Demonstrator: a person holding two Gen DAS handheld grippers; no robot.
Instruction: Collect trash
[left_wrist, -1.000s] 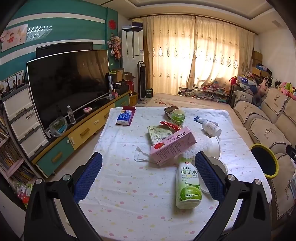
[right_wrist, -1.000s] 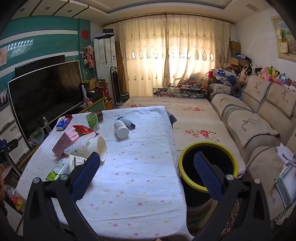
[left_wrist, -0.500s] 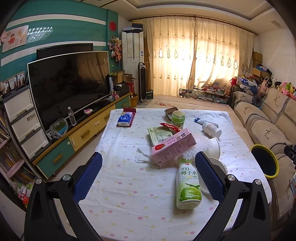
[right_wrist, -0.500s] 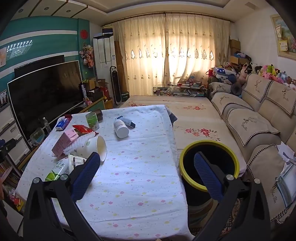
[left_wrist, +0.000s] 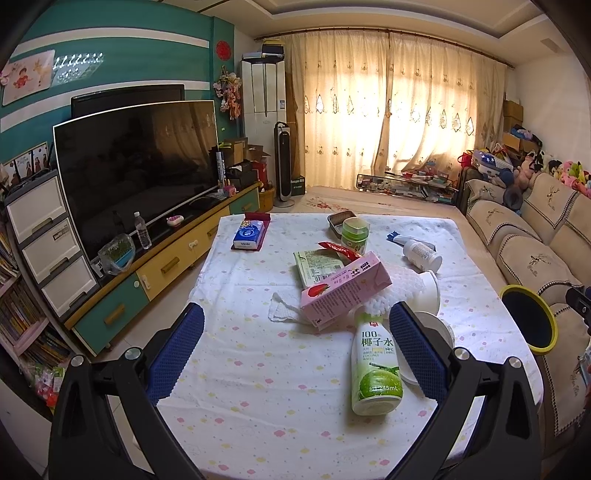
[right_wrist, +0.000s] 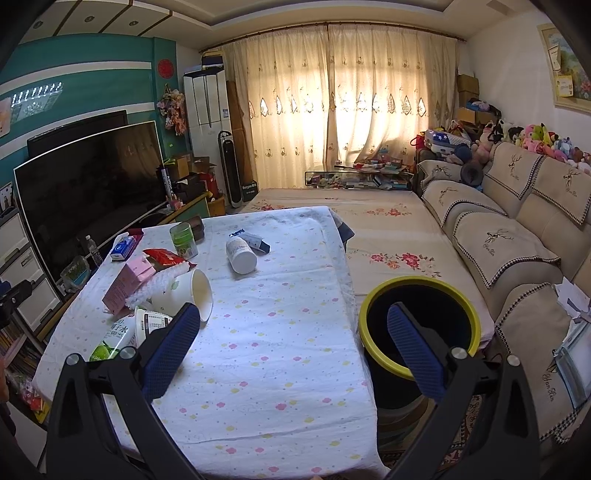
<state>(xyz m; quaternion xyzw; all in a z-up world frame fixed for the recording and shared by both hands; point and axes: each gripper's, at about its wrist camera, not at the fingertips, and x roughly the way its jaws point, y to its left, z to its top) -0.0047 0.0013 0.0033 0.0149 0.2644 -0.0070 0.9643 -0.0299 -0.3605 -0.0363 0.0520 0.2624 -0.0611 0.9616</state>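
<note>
Trash lies scattered on a table with a dotted white cloth (left_wrist: 258, 369): a green coconut-water bottle (left_wrist: 375, 363) on its side, a pink carton (left_wrist: 345, 290), a white paper cup (right_wrist: 197, 291) tipped over, a white pill bottle (right_wrist: 241, 254), a red wrapper (left_wrist: 338, 249) and a green jar (left_wrist: 355, 232). A black bin with a yellow rim (right_wrist: 419, 328) stands on the floor at the table's right side. My left gripper (left_wrist: 295, 317) is open above the table's near end, just short of the bottle. My right gripper (right_wrist: 293, 321) is open, over the table's right edge beside the bin.
A large TV (left_wrist: 136, 177) on a low cabinet runs along the left wall. A beige sofa (right_wrist: 517, 236) lines the right. A blue tissue pack (left_wrist: 249, 234) lies at the table's far left. The bin (left_wrist: 528, 319) shows at the right edge in the left wrist view.
Both views have shifted only slightly; the left gripper edged a little nearer the table. Nothing on the table has moved and both grippers stay open.
</note>
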